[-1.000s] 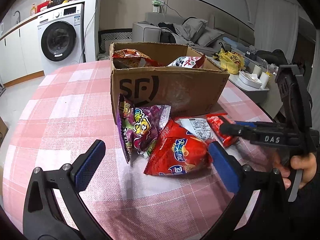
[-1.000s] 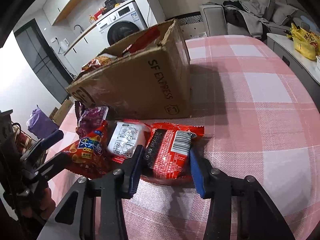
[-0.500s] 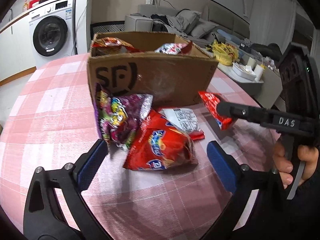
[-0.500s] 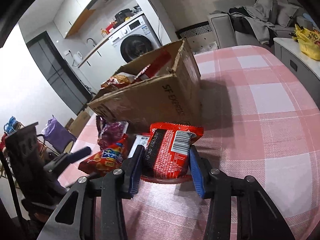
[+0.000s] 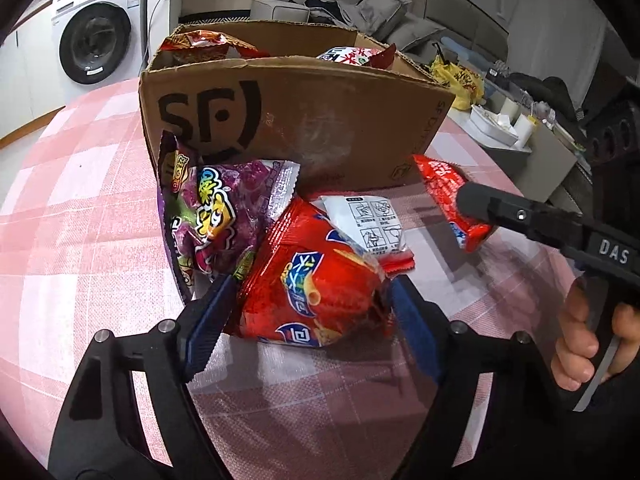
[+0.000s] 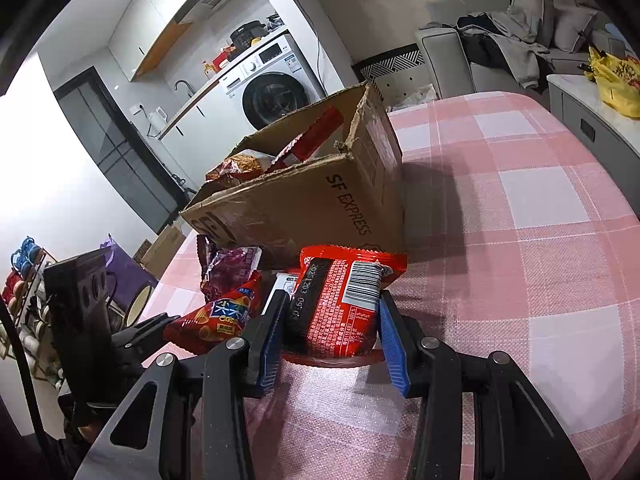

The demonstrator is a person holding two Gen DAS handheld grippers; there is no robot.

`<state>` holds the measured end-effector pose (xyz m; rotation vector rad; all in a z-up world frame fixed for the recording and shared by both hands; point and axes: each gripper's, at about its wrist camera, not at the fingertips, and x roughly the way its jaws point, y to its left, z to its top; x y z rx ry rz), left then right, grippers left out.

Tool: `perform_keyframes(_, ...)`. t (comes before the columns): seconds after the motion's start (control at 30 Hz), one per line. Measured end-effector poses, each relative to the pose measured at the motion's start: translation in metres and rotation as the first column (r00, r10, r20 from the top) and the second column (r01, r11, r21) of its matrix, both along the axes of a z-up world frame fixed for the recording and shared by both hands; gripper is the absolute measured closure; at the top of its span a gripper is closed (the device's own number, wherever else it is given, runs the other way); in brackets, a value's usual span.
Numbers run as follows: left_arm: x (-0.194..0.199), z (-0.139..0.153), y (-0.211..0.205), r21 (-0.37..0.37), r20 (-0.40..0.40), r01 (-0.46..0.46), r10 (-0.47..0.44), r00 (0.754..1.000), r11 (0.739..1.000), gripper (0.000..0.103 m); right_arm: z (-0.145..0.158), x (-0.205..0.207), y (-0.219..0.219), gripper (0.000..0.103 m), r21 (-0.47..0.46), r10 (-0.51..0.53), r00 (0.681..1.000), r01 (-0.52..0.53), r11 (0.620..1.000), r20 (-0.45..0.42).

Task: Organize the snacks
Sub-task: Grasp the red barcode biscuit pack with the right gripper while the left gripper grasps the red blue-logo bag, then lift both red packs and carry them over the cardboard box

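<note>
Left tongs (image 5: 308, 320) closing around red puffed snack bag (image 5: 316, 288), pads flanking, on surface (image 5: 80, 208) before cardboard box (image 5: 296, 120). Right tongs (image 6: 330, 336) clamped on red barcode packet (image 6: 340, 304), barcode visible from right wrist only. Purple bag (image 5: 224, 216) against box front.

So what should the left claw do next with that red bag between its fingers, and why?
Probably finish closing, then lift. The left claw is closing around the red snack bag, which lies on the checked tablecloth before the cardboard box.
</note>
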<state>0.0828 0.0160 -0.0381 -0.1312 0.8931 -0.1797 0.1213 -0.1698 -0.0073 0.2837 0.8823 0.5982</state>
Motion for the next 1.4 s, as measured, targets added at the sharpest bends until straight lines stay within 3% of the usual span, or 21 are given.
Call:
perform_keyframes(0.07, 0.004, 0.0, -0.005, 0.012, -0.001, 0.004, -0.004, 1.0, 1.0, 0.028, 0.0, 0.0, -0.002, 0.058, 0.004, -0.003, 1.0, 0.003, 1.0, -0.001)
perform_keyframes(0.13, 0.005, 0.001, -0.009, 0.008, 0.013, 0.019, -0.019, 1.0, 1.0, 0.043, 0.001, -0.001, -0.002, 0.058, 0.004, -0.005, 1.0, 0.005, 1.0, 0.0)
perform_keyframes(0.3, -0.002, 0.007, -0.015, 0.017, 0.052, 0.04, -0.04, 0.998, 0.999, 0.056, 0.005, -0.003, -0.004, 0.058, 0.006, -0.006, 1.0, 0.006, 1.0, 0.01)
perform_keyframes(0.7, -0.026, 0.029, -0.015, -0.021, 0.152, 0.081, -0.076, 0.985, 0.997, 0.057, 0.014, -0.009, 0.0, 0.058, 0.004, 0.005, 0.999, -0.005, 1.0, 0.041)
perform_keyframes(1.4, -0.069, 0.081, 0.032, -0.032, 0.287, 0.005, 0.005, 0.958, 0.999, 0.057, 0.046, -0.03, 0.012, 0.058, 0.045, 0.053, 0.989, -0.06, 0.997, 0.141)
